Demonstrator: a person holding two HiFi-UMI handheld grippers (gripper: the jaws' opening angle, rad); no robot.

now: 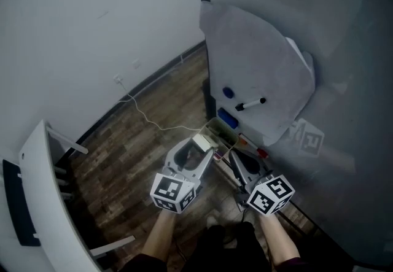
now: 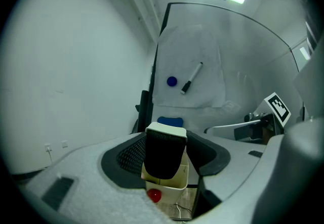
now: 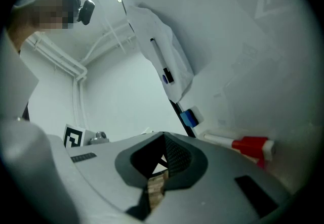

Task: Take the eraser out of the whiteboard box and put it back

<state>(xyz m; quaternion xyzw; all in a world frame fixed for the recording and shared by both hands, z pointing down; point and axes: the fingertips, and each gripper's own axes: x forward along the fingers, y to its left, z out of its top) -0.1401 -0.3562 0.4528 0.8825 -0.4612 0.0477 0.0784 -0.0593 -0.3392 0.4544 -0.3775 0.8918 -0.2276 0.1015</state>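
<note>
Eraser, a cream-backed block with black felt, is sitting clamped between the jaws of the left gripper, hanging just above the open cream whiteboard box, not inside it. Judging by that, the lifting-out half is looking done, while the putting-back half is waiting: the block is needing to go down into the box and be let go. A red cap is showing low in the box.

The right gripper is hovering beside the box with its jaws pressed together on nothing, near a red-capped marker.

Above, the whiteboard is hanging on a grey wall, carrying a black marker, a round blue magnet and a blue block. Below, a wood-plank floor is running along a white wall, with a white cable trailing across it.
</note>
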